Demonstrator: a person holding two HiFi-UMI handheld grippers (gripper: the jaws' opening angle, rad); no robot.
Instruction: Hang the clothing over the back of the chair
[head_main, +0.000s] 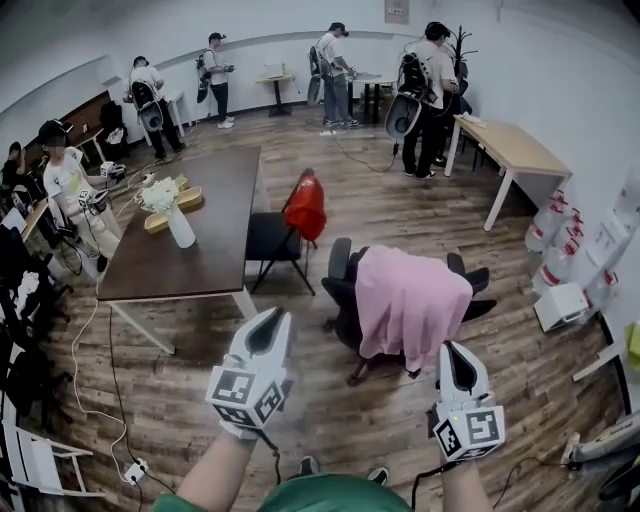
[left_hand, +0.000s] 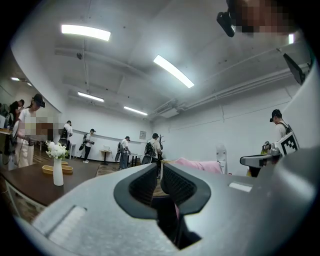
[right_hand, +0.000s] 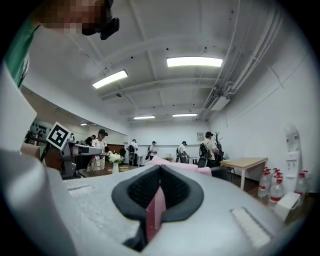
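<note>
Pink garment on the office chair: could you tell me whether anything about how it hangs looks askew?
Nothing serious. The pink garment is draped over the back of the office chair and none of it has slipped off; its lower edge just looks a little uneven.

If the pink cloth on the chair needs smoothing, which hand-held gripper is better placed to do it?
Right, probably. The right hand-held gripper is nearest the pink cloth on the chair; the left hand-held gripper is farther to the side.
</note>
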